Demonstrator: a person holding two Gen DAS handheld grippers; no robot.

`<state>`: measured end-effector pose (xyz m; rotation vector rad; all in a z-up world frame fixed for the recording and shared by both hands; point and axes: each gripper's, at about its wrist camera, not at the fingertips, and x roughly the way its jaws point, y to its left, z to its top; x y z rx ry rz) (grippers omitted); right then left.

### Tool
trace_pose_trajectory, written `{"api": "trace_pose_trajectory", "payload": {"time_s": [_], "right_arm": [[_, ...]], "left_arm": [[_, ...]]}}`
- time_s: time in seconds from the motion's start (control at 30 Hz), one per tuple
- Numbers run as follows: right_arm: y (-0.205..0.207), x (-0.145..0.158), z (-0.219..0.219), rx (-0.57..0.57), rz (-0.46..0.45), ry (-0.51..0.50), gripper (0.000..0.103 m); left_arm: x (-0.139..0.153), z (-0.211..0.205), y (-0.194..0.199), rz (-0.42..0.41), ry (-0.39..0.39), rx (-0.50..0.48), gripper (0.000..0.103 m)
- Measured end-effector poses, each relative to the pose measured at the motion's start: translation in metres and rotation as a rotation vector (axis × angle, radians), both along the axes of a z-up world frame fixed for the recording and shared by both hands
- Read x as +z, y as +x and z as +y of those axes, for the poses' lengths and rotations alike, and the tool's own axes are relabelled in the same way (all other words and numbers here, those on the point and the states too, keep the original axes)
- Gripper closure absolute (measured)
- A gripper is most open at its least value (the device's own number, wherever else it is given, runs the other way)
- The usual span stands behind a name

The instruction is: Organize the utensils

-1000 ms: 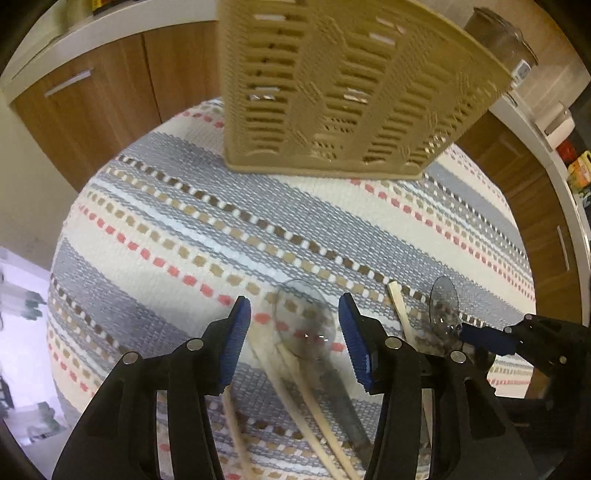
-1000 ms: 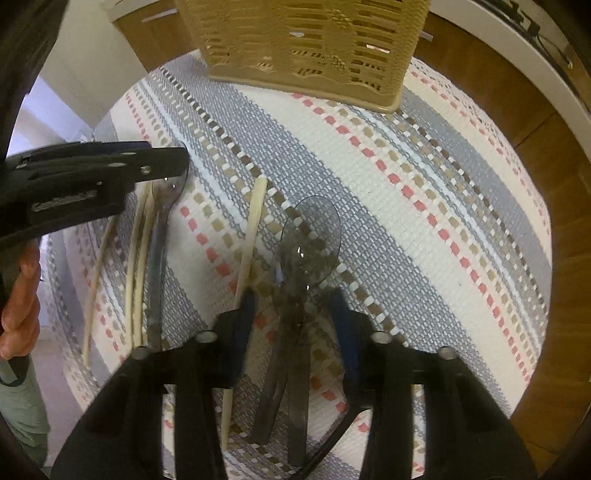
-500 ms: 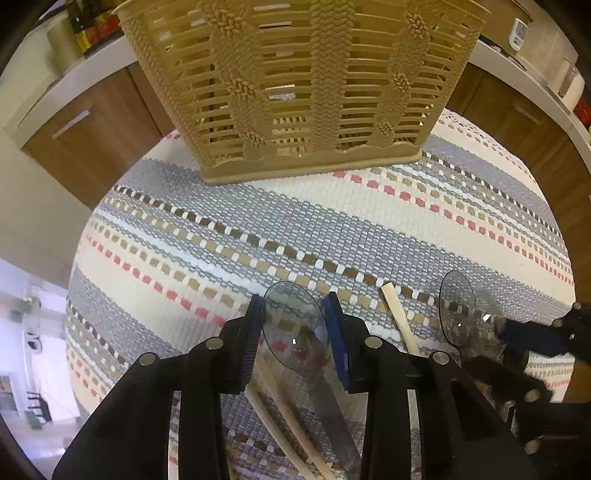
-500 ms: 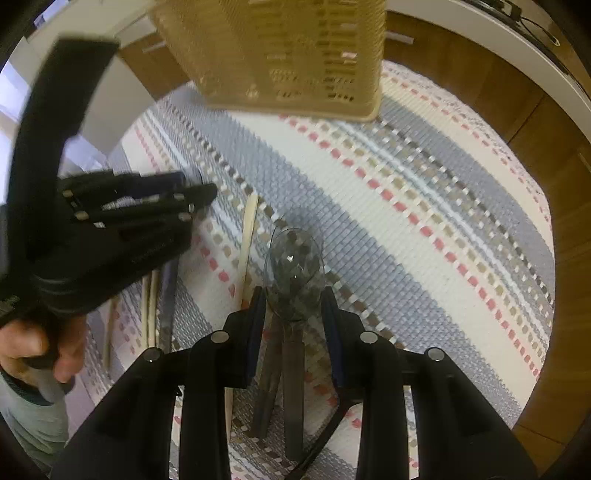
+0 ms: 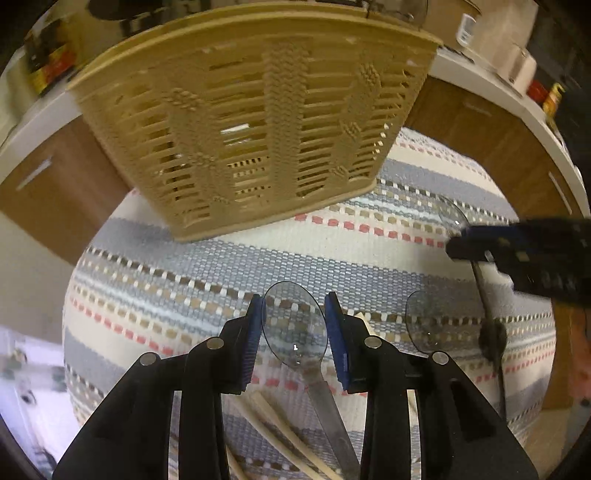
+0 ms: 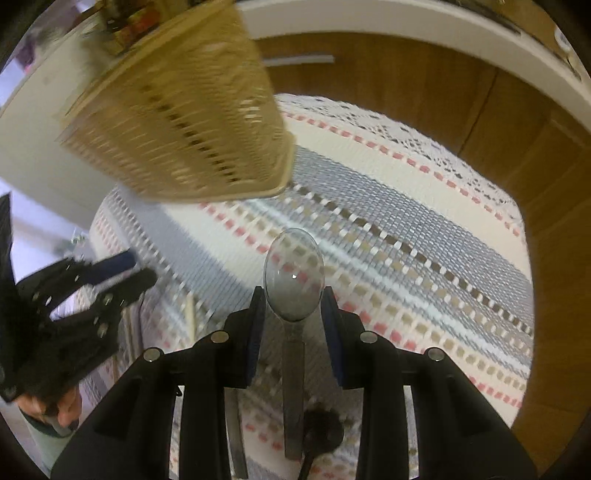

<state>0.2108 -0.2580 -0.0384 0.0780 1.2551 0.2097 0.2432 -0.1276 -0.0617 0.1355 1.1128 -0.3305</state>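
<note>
My left gripper is shut on a clear plastic spoon and holds it above the striped cloth. My right gripper is shut on a second clear plastic spoon, also lifted. A tan slotted basket stands at the far side of the cloth; it also shows in the right wrist view. The right gripper appears at the right of the left wrist view, the left gripper at the left of the right wrist view.
Wooden chopsticks and another clear spoon lie on the cloth below the left gripper. A further utensil handle lies under the right gripper. Wooden cabinets and a white countertop ring the round table.
Both grippers closed on their spoons and lifted them off the cloth, moving toward the basket. The basket looms larger in both views.
</note>
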Motion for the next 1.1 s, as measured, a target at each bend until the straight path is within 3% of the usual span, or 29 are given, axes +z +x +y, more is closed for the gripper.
{"api": "trace_pose_trajectory", "payload": {"time_s": [0.27, 0.53, 0.77, 1.1], "right_arm": [[0.015, -0.014, -0.007, -0.033, 0.028, -0.046, 0.075], [0.011, -0.004, -0.001, -0.009, -0.002, -0.03, 0.075], [-0.024, 0.043, 0.002, 0.06, -0.199, 0.071, 0.075], [-0.053, 0.11, 0.01, 0.084, -0.532, 0.137, 0.075]], "left_arm": [[-0.02, -0.016, 0.018, 0.043, 0.004, -0.014, 0.071], [-0.012, 0.009, 0.007, 0.033, -0.027, 0.015, 0.071], [0.033, 0.034, -0.018, -0.123, -0.143, 0.04, 0.071], [0.112, 0.06, -0.051, -0.378, -0.23, 0.086, 0.072]]}}
